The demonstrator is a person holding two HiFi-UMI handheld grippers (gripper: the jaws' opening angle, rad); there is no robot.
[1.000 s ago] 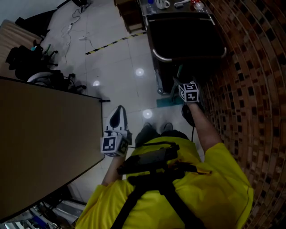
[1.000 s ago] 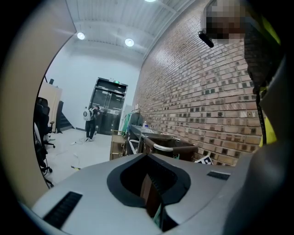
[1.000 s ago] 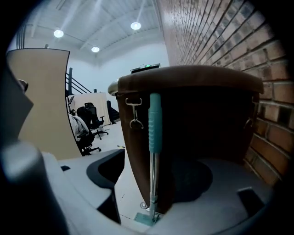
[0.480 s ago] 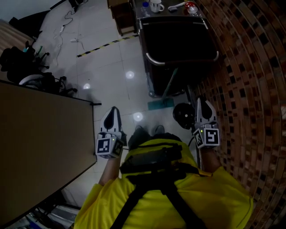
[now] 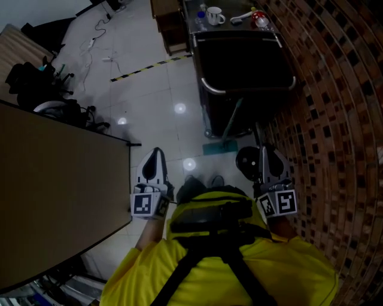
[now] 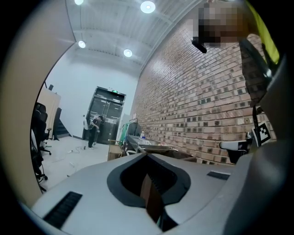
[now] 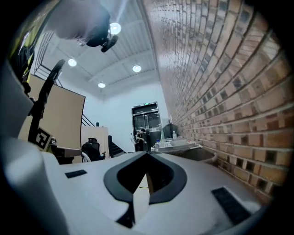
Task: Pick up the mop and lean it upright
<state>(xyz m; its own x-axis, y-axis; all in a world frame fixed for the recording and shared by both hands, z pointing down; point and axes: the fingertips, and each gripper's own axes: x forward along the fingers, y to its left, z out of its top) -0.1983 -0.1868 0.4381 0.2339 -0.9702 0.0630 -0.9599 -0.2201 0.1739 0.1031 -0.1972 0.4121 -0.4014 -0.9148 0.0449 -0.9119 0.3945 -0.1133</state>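
The mop stands tilted, its green handle (image 5: 233, 119) leaning against the dark cart (image 5: 206, 83) and its teal head (image 5: 219, 147) resting on the floor tiles. My right gripper (image 5: 267, 150) is held near my body, close to the brick wall and apart from the mop, shut with nothing in it; its tips meet in the right gripper view (image 7: 148, 154). My left gripper (image 5: 157, 151) hangs beside the table's corner, also shut and empty, with its tips together in the left gripper view (image 6: 146, 154).
A large tan table (image 5: 54, 197) fills the left. The brick wall (image 5: 341, 119) runs along the right. A black round object (image 5: 245, 160) lies by the mop head. A mug (image 5: 214, 15) stands on the cart top. Black chairs (image 5: 42, 89) and cables are at the far left.
My right gripper has drawn back from the mop handle at the cart to my side, and its jaws have shut. The left gripper has barely moved.
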